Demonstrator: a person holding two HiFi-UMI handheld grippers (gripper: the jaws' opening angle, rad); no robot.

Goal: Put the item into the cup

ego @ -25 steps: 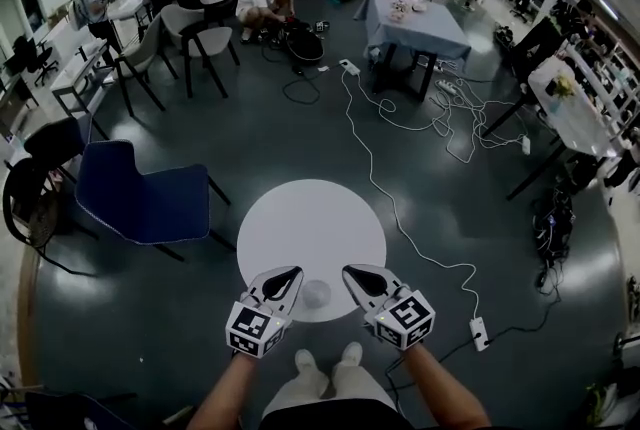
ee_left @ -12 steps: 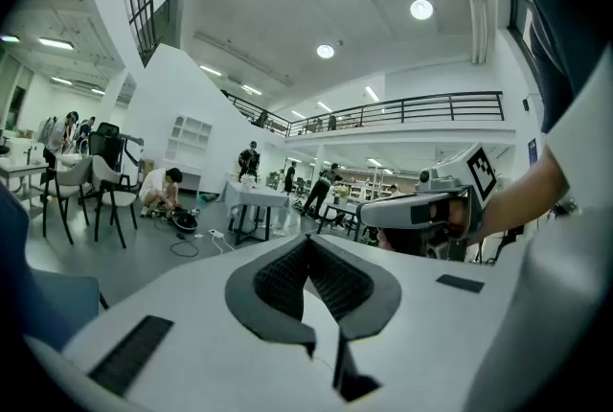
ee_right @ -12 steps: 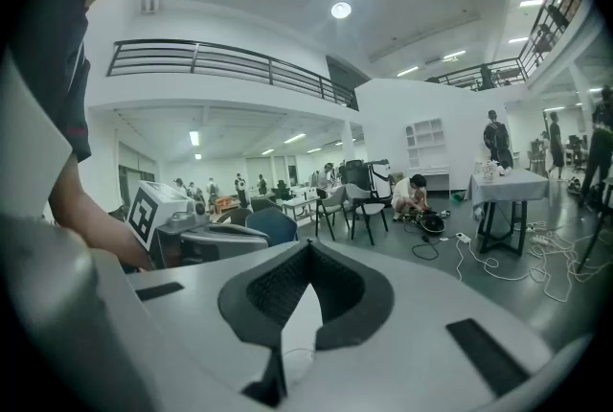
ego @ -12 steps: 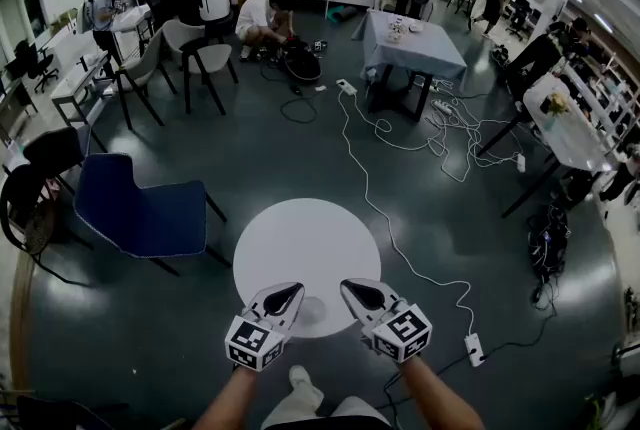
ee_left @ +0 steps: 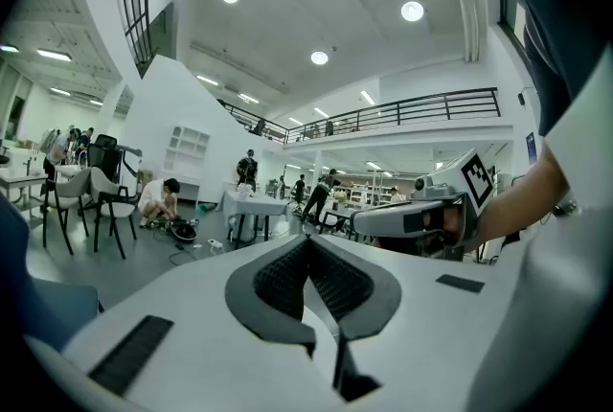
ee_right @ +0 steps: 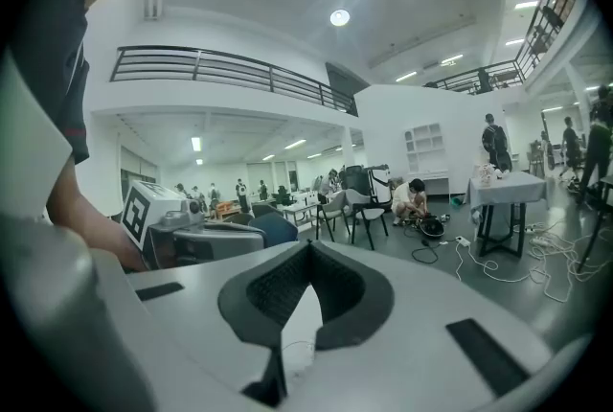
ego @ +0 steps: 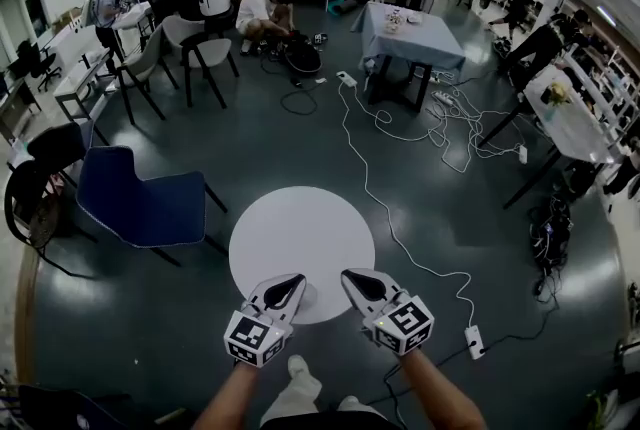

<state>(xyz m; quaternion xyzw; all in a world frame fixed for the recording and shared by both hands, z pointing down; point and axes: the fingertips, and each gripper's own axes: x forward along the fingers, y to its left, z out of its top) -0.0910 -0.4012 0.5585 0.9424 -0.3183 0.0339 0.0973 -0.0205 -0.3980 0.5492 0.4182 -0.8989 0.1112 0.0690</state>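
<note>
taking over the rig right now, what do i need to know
Left gripper: shut, empty, over the near edge of the round white table.
Right gripper: shut, empty, beside it.
Cup: looks like a faint clear one on the table, below the right gripper's jaws.
Item: not in any view.
Done: nothing that shows.
Left: find the item, pick it up, put it in the cup.

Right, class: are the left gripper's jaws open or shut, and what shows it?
Shut. In its own view the left gripper shows its dark pads meeting at the tips, with nothing held between them.
</note>
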